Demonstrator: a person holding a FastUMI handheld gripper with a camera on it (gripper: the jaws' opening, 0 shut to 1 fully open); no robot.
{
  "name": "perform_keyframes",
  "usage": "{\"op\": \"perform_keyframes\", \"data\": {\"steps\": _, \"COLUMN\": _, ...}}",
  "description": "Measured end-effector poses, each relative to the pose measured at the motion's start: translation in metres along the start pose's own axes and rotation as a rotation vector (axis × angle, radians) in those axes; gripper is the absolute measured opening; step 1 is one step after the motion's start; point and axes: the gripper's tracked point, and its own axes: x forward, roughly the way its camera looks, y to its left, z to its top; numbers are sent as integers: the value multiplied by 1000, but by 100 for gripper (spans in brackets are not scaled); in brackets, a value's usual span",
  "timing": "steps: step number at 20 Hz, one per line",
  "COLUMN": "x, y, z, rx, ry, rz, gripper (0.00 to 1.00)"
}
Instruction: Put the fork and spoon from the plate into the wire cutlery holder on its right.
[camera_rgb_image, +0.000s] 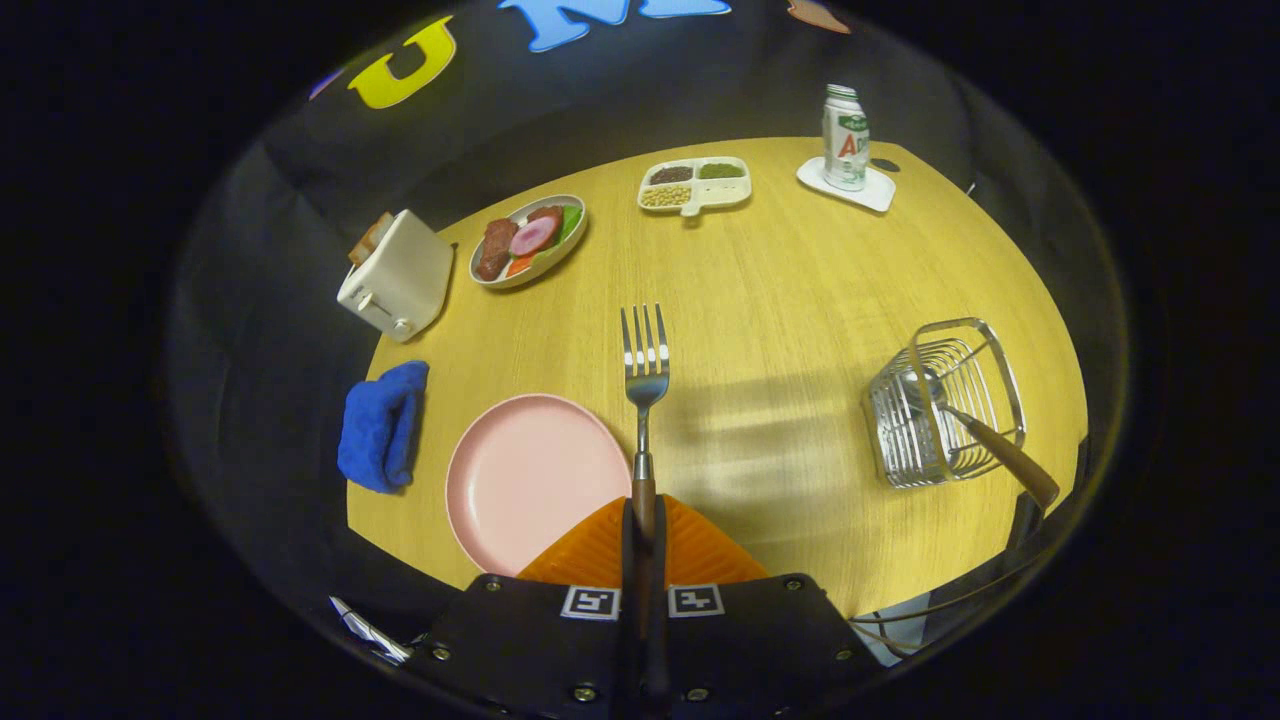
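Carrying the fork (645, 372) is the step in hand, by my reading: the gripper (643, 520) has its two fingers closed tight on the wooden handle, and the tines stick straight out ahead of them, above the table (800, 290). The pink plate (530, 480) sits just ahead and to the left of the fingers, bare of cutlery. The wire cutlery holder (945, 405) stands well off to the right of the fingers, and the spoon (985, 440) already rests in it, bowl down among the wires, wooden handle leaning out over the near rim.

To do this well, swing the fork right until it hangs over the open top of the holder, then tip it so one end points down into the basket. Aim for the side away from the spoon's leaning handle, so the two do not knock. Keep the grip firm until the fork is well inside the wires, then part the fingers.
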Motion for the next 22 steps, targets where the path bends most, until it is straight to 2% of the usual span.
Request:
{"op": "perform_keyframes", "data": {"steps": 11, "x": -50, "y": -95, "z": 1, "rx": 123, "ry": -58, "rz": -144, "gripper": 4}}
{"op": "perform_keyframes", "data": {"steps": 16, "x": -63, "y": -116, "z": -12, "rx": 155, "ry": -47, "rz": -173, "gripper": 3}}
{"op": "perform_keyframes", "data": {"steps": 22, "x": -68, "y": -134, "z": -27, "rx": 196, "ry": 30, "rz": -176, "gripper": 3}}
